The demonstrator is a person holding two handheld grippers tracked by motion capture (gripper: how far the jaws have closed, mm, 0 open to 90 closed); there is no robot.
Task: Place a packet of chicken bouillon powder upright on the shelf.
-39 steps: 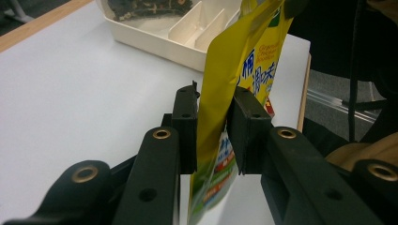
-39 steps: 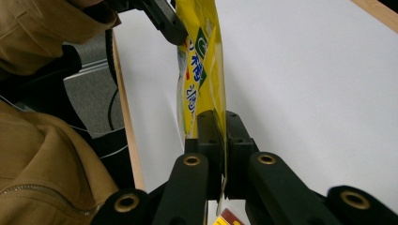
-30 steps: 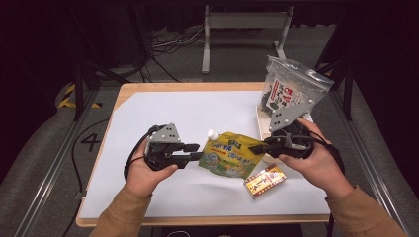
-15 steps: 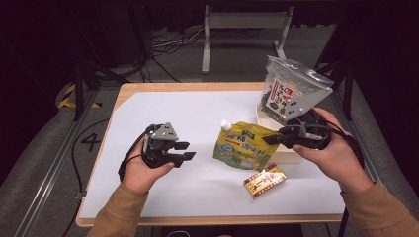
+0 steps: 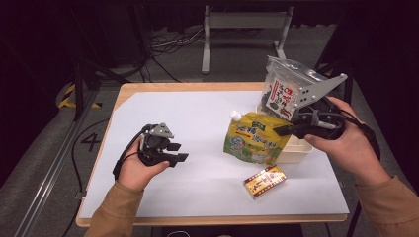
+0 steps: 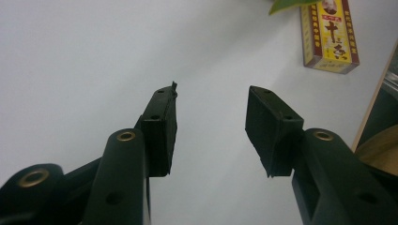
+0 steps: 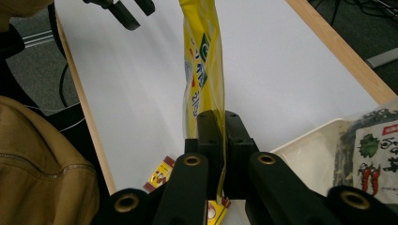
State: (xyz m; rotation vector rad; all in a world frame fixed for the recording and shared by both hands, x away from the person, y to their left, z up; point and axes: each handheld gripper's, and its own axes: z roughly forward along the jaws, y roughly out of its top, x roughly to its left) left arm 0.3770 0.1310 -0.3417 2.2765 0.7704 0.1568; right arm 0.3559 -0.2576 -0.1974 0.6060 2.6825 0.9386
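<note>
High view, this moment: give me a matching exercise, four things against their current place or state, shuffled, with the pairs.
Things:
1. yellow spout pouch
2. red-and-yellow box
3. seaweed bag
4. left tongs

States:
A. standing in the white tray
B. open, nothing between the jaws
C. lying flat on the white sheet
D. pinched at its edge by the right tongs, lifted

Pairs: 1-D, 2-C, 3-A, 4-B

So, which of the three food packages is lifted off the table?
The yellow spout pouch: the right gripper is shut on its edge and holds it up. The dark seaweed bag stands in the white tray; the small red-yellow box lies flat.
</note>
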